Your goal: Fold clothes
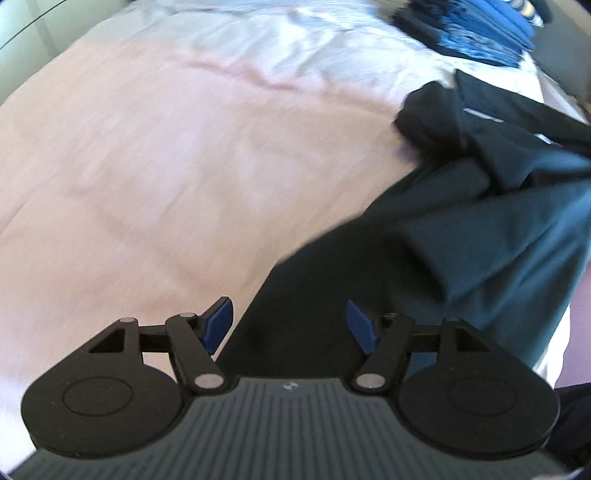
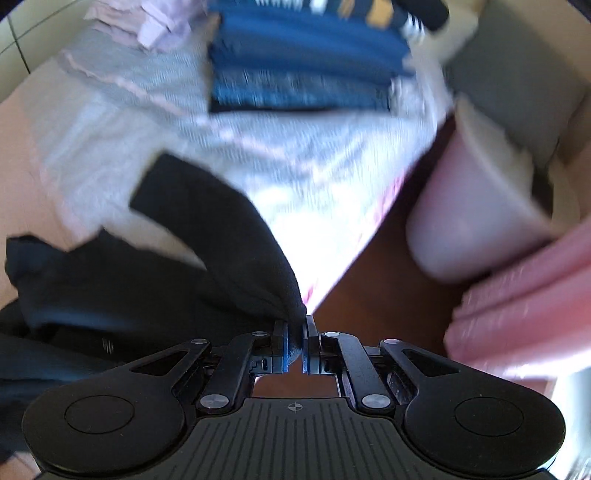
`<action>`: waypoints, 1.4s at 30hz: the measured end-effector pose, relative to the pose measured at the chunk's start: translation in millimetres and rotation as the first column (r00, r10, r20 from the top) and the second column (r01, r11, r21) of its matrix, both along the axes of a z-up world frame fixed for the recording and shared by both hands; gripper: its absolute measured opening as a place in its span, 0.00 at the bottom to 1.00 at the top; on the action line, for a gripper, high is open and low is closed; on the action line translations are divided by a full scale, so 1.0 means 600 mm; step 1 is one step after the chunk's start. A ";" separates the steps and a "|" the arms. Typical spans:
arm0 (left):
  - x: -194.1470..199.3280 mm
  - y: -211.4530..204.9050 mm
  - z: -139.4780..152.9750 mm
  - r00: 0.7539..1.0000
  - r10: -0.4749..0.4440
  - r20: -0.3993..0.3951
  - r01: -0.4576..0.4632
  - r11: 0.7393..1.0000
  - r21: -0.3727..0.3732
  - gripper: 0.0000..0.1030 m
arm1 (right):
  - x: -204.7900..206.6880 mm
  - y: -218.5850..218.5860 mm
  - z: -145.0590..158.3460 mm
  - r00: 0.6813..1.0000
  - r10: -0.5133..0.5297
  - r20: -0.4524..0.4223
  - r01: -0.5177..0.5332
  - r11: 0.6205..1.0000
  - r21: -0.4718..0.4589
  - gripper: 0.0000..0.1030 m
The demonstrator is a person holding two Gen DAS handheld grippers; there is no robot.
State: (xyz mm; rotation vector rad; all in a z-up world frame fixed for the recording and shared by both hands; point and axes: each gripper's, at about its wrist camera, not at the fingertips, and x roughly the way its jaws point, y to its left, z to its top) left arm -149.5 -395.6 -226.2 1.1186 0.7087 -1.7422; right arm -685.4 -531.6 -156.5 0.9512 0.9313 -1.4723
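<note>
A dark navy garment (image 1: 480, 229) lies crumpled on the pink bed sheet (image 1: 147, 166), at the right of the left wrist view. My left gripper (image 1: 290, 325) is open, its blue pads (image 1: 218, 325) spread over the garment's near edge, holding nothing. In the right wrist view my right gripper (image 2: 295, 345) is shut on a bunched corner of the same dark garment (image 2: 221, 236), which trails away to the left. Both views are motion-blurred.
A stack of folded blue clothes (image 2: 303, 62) sits at the far side of the bed; it also shows in the left wrist view (image 1: 480, 33). A pale crumpled sheet (image 2: 295, 147) lies before it. A white-pink bin (image 2: 476, 206) and pink fabric (image 2: 524, 295) stand right, over brown floor (image 2: 380, 295).
</note>
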 end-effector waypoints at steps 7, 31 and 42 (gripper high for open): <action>-0.096 -0.085 -0.072 0.975 -0.219 0.046 0.210 0.966 0.151 0.61 | -0.001 0.022 0.033 1.000 -0.022 -0.006 0.022 1.000 -0.011 0.56; 0.195 0.081 0.056 0.916 0.223 0.332 -0.256 0.965 0.058 0.05 | 0.318 -0.212 -0.203 0.577 0.799 0.171 -0.814 0.579 0.039 0.64; 0.206 0.104 0.159 0.887 0.362 0.288 -0.359 0.931 -0.063 0.05 | 0.334 -0.195 -0.142 0.432 0.877 0.210 -0.901 0.431 0.050 0.02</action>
